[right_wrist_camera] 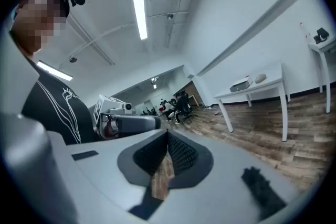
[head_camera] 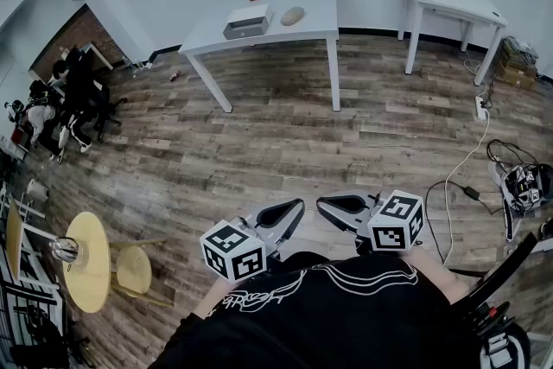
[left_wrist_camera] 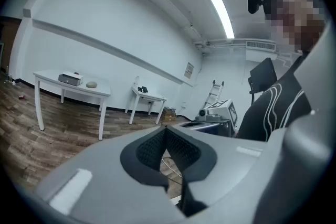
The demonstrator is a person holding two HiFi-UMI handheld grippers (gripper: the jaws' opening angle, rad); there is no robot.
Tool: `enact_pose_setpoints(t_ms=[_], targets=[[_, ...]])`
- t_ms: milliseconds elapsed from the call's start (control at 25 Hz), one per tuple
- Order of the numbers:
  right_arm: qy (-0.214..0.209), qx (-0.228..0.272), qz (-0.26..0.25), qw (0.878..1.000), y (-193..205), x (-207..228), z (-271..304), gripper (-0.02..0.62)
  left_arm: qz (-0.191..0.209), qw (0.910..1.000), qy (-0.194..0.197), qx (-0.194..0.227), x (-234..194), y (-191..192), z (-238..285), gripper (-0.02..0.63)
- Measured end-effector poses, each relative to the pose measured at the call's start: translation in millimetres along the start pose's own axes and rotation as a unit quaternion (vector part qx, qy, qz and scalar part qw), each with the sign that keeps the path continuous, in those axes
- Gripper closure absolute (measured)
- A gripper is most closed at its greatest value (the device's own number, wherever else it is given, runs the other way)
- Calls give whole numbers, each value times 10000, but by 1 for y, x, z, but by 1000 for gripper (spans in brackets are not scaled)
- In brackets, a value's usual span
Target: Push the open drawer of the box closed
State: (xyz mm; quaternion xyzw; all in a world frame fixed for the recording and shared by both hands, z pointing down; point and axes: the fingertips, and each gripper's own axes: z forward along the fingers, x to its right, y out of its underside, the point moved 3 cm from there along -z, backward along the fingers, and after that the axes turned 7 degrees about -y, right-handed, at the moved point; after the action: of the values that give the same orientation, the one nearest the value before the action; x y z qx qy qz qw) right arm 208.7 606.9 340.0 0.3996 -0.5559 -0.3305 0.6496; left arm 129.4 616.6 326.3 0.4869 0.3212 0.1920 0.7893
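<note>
White counter (head_camera: 315,4), upper centre of the head view, well apart from the person. Carries the box (head_camera: 248,20), grey with a pale top, beside a pale oval object (head_camera: 293,15).

Drawer: too small at this range to tell whether it stands open.

Task status, as a judgement: not begun. Nothing touches the box, and a broad stretch of wooden floor (head_camera: 285,143) lies between it and both tools. Left to do: the approach, then the whole push.

Left hand-held gripper (head_camera: 296,206): lower centre of frame, close against the person's dark shirt (head_camera: 328,315). Jaws together, nothing between them. Points forward and toward the frame's middle.

Right hand-held gripper (head_camera: 323,205): just beside the left one, tip near tip. Jaws likewise closed on nothing.

Pose of the pair: held low before the torso, angled inward to form a shallow V aimed toward the counter.
</note>
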Motion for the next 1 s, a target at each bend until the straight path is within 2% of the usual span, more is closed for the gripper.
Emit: enact_pose_setpoints(t_ms=[160,360,520,760,1000], targets=[[260,-224,-28,9994,3,21,2,588,-134,9999,-29,26,-19,-4,14,599],[404,-168,157,9989,0,55,5,588,-111,9998,145,-111,-39,-4,41,598],[529,-160,191,9983,-11,92,21,588,-178,9996,210,-86,-76,-14,62,599],[677,-201,309,9970,-32,176,75,588,-331,9993,106,-128,-180,-34,98,599],[810,-187,268,9962,-93,282,156,588,-390,9992,94,-6,-311,-95,144,599]])
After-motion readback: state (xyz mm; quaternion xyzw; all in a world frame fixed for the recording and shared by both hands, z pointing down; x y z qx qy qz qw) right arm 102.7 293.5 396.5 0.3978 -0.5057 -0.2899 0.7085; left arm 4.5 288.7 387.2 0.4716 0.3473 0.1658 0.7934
